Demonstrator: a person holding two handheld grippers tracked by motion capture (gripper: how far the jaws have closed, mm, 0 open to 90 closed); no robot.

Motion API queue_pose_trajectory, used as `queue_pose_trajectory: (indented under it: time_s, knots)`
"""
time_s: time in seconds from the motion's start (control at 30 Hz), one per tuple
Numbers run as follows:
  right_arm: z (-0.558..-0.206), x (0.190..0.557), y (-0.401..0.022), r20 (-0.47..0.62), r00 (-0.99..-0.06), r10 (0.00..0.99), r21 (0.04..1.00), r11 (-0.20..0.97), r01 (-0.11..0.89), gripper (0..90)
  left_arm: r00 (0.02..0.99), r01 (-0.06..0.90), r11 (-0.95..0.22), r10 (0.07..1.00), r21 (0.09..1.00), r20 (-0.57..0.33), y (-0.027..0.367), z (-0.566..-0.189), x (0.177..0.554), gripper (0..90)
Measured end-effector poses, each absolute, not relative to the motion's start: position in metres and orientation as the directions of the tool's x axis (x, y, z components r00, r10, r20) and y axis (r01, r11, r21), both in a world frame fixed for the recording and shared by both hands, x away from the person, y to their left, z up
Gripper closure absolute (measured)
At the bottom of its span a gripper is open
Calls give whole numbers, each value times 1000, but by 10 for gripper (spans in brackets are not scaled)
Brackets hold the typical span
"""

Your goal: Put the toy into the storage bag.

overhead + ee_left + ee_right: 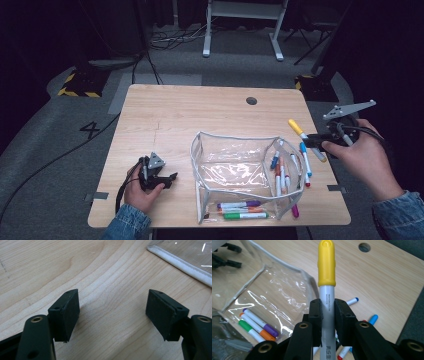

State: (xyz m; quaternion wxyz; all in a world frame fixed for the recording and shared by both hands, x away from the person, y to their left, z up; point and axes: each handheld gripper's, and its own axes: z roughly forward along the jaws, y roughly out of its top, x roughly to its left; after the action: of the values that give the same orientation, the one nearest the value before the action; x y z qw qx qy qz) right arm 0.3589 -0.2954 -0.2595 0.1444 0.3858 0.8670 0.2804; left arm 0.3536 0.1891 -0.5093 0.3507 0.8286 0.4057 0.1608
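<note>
Right tongs (327,312) clamp the yellow-capped marker (326,277) above the table (200,107), while left tongs (112,312) gape, seemingly empty.

floor: grey carpet (60,150) | table: light wood (190,110) | room: dark

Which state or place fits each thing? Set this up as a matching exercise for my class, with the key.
1. yellow-capped marker
2. left gripper
3. purple, orange and green markers
4. clear pouch

a. open above bare wood
b. lying inside the pouch
c. clamped in the right gripper
d. standing open on the table

Pairs: 1-c, 2-a, 3-b, 4-d
</note>
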Motion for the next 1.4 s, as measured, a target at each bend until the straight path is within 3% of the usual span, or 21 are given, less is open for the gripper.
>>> queue_pose_trajectory:
  time_s: [0.2,0.53,0.8,1.4]
  knots:
    - [-252,352,-267,-67,-735,675,578,627,523,768,621,557,-429,784,711,-13,189,-509,354,277]
    - [-261,347,-222,-26,-821,570,533,703,471,768,621,557,-429,784,711,-13,189,-509,354,277]
    - [-289,346,-183,3,-886,464,474,779,410,769,622,558,-428,783,711,-17,189,-509,354,277]
    - [-353,351,-137,83,-943,322,312,890,332,768,619,563,-419,785,712,-28,189,-510,354,277]
